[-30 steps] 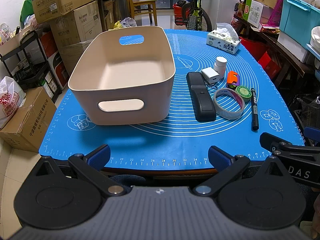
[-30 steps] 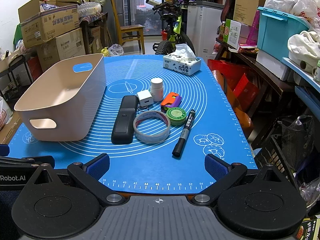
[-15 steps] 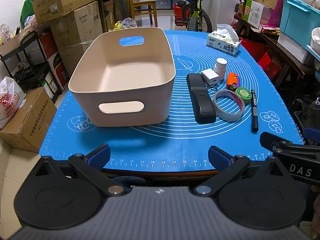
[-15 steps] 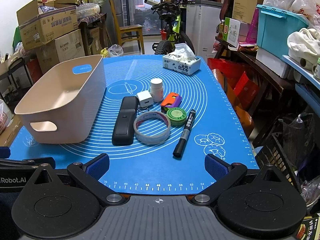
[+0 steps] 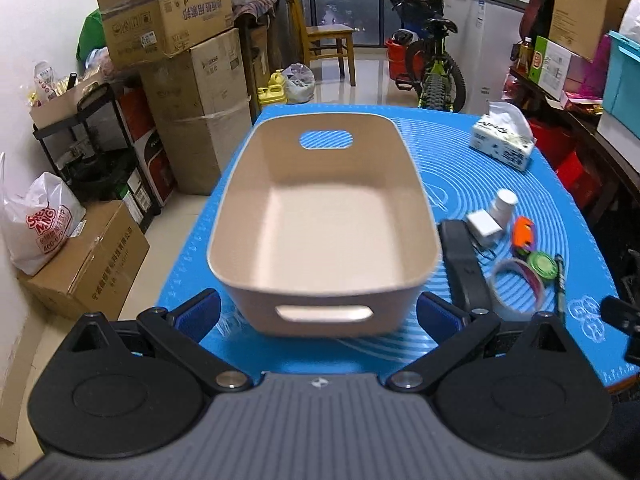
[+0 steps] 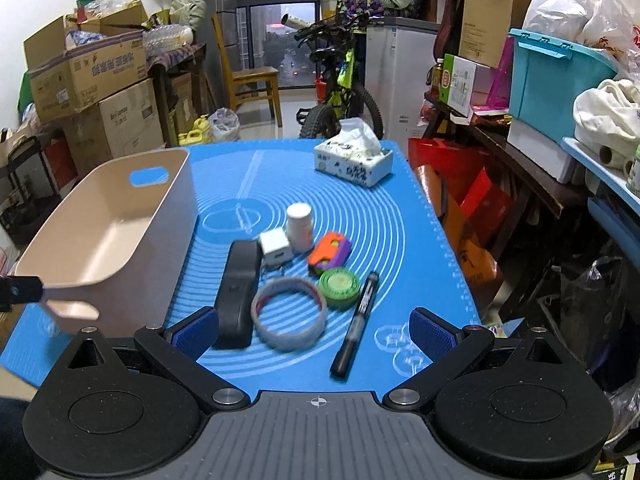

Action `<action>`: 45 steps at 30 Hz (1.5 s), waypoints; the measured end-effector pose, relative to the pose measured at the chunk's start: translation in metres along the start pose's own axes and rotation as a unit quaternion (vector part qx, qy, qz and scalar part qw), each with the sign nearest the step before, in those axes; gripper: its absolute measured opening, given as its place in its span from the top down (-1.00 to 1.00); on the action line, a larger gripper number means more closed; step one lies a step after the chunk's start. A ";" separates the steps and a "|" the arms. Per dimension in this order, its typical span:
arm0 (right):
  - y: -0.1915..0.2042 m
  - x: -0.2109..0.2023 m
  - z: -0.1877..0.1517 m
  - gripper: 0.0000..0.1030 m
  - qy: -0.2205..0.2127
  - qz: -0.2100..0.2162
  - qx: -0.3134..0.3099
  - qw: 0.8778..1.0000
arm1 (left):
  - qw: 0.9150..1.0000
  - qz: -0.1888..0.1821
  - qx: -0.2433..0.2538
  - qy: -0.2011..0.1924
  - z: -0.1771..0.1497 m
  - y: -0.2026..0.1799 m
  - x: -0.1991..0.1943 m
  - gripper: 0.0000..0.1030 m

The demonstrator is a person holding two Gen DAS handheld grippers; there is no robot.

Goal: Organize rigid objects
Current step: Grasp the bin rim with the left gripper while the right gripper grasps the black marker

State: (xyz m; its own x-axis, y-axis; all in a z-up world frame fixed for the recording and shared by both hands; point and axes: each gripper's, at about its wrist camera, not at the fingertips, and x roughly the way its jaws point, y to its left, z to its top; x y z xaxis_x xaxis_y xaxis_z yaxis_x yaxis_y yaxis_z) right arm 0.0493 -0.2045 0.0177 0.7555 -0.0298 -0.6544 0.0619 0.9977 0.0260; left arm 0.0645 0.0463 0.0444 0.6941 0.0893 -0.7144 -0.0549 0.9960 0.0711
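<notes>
An empty beige bin (image 5: 324, 236) stands on the blue mat (image 5: 460, 152). My left gripper (image 5: 320, 316) is open and empty, its fingers either side of the bin's near handle wall. My right gripper (image 6: 314, 330) is open and empty, just short of a tape roll (image 6: 289, 313). Around the roll lie a black case (image 6: 237, 286), a black marker (image 6: 356, 340), a green round tin (image 6: 339, 282), an orange-purple toy (image 6: 329, 254), a white charger (image 6: 275, 248) and a white bottle (image 6: 299, 222).
A tissue box (image 6: 354, 160) sits at the mat's far end. Cardboard boxes (image 5: 168, 60) are stacked left of the table, shelves and a teal bin (image 6: 560, 80) on the right. A bicycle (image 6: 340, 92) and a chair (image 6: 250, 80) stand beyond.
Both grippers have moved forward over the mat. The left one has come up to the bin's near wall; the right one has come close to the tape roll and marker.
</notes>
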 end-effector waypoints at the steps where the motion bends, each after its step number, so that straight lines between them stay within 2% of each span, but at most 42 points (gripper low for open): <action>1: -0.001 0.004 0.003 -0.95 0.000 -0.001 0.003 1.000 | 1.000 -0.003 0.002 0.006 0.005 0.003 0.005 -0.99; 5: -0.003 0.023 0.012 -0.95 0.001 -0.012 0.008 1.000 | 0.999 0.001 0.018 0.040 0.025 0.018 0.031 -0.99; 14: -0.011 0.077 0.011 -0.95 0.038 -0.038 0.018 0.998 | 0.997 0.032 0.022 0.060 0.048 0.053 0.075 -0.99; 21: -0.023 0.115 0.005 -0.95 0.064 -0.072 0.024 0.995 | 0.991 0.027 -0.012 0.129 0.057 0.076 0.115 -0.97; 26: -0.032 0.140 -0.004 -0.95 0.093 -0.091 0.034 0.991 | 0.988 0.022 -0.032 0.150 0.052 0.080 0.133 -0.94; 28: -0.035 0.148 -0.008 -0.95 0.103 -0.096 0.033 0.989 | 0.987 0.017 -0.036 0.156 0.049 0.081 0.137 -0.73; 32: -0.037 0.154 -0.017 -0.95 0.119 -0.100 0.020 0.988 | 0.985 0.025 -0.034 0.168 0.046 0.083 0.151 -0.68; 33: -0.037 0.155 -0.020 -0.95 0.123 -0.102 0.019 0.987 | 0.985 0.025 -0.034 0.169 0.045 0.083 0.153 -0.58; 37: -0.042 0.160 -0.023 -0.90 0.137 -0.093 0.037 0.986 | 0.984 0.019 -0.029 0.174 0.047 0.081 0.153 -0.51; 40: -0.040 0.162 -0.021 -0.87 0.138 -0.087 0.036 0.986 | 0.985 0.016 -0.035 0.171 0.049 0.085 0.151 -0.25; 42: -0.035 0.163 -0.018 -0.84 0.133 -0.087 0.027 0.987 | 0.984 0.013 -0.044 0.170 0.049 0.088 0.151 0.03; 45: -0.031 0.169 -0.011 -0.76 0.130 -0.094 0.018 0.987 | 0.984 0.010 -0.048 0.173 0.048 0.089 0.152 0.28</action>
State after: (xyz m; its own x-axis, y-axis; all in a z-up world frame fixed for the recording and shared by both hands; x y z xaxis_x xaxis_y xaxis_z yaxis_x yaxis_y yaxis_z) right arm 0.1677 -0.2398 -0.1022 0.5353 -0.1927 -0.8224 0.2107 0.9733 -0.0909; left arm 0.1995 0.1480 -0.0247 0.4078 0.0906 -0.9086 -0.1449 0.9889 0.0335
